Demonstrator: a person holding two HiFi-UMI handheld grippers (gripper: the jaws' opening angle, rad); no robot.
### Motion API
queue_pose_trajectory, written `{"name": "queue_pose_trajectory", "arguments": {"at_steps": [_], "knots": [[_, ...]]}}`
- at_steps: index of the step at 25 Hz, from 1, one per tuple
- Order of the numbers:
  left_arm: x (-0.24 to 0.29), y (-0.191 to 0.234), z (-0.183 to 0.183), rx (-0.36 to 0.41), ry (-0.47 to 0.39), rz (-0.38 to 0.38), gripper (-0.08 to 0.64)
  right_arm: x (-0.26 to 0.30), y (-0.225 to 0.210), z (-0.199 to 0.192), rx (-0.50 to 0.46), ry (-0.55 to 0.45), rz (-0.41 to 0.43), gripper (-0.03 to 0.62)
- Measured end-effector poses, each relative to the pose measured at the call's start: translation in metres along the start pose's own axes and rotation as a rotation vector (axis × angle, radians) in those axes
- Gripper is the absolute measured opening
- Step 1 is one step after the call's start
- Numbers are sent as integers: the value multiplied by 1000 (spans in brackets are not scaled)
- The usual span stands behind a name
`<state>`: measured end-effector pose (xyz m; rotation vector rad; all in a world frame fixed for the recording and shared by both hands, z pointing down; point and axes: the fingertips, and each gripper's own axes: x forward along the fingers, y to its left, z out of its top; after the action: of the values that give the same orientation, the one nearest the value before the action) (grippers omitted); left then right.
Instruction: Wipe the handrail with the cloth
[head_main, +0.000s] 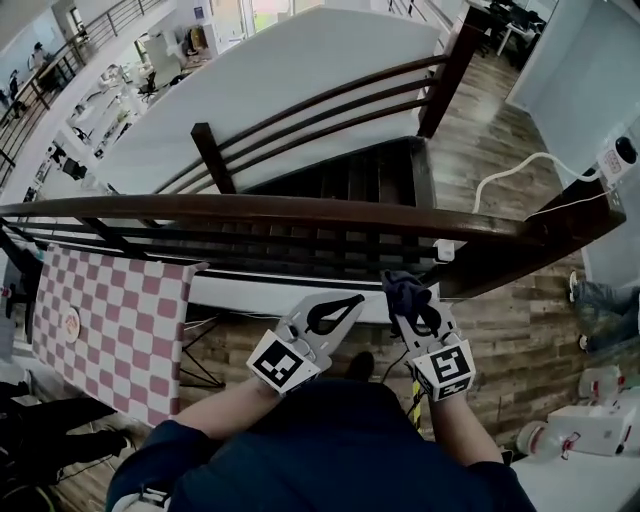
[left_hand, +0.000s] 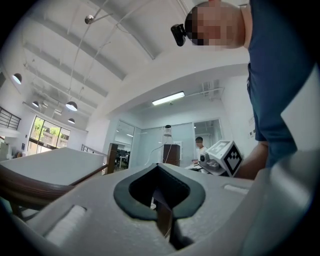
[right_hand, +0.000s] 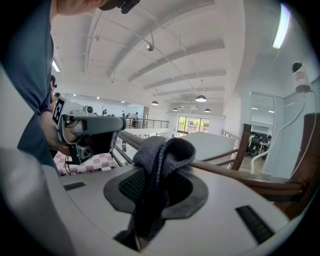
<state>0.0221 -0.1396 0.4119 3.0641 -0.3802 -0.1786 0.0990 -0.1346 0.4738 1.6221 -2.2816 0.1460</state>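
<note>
A dark wooden handrail (head_main: 260, 208) runs across the head view above a stairwell; it also crosses the right gripper view (right_hand: 240, 175). My right gripper (head_main: 406, 302) is shut on a dark blue-grey cloth (head_main: 404, 292), held just below and in front of the rail. The cloth (right_hand: 159, 165) bunches up out of the closed jaws. My left gripper (head_main: 348, 300) hovers beside it to the left, jaws shut with nothing between them (left_hand: 160, 200). Neither gripper touches the rail.
Dark stairs (head_main: 350, 190) drop away behind the rail, with a second railing (head_main: 320, 110) on the far side. A red-and-white checked table (head_main: 110, 320) stands at the lower left. A white cable (head_main: 520, 170) and wall socket (head_main: 615, 160) are at the right.
</note>
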Motion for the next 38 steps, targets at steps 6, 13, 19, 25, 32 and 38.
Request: {"name": "queue_pose_trajectory", "arguments": {"at_steps": [6,13,19,25,32,38], "knots": [[46,2,-1,-2,16,8,-3,0,-71,-3,-23,-4,-37,91],[100,5,-15,-9,49,6,-3,-1,-168,-15,-56,12,-114,91],[123,16,-24,-8,64,33,-3,17,-232,-26,-143,82,-162,91],[117,26,-39,-23,73,83,-4,55,-246,-47,-299,253,-136,92],[87,42,-41,-38,69,153,-3,94,-203,-43,-372,308,-36,92],[48,48,-38,-51,54,206,-5,132,-154,-27,-395,315,39,92]]}}
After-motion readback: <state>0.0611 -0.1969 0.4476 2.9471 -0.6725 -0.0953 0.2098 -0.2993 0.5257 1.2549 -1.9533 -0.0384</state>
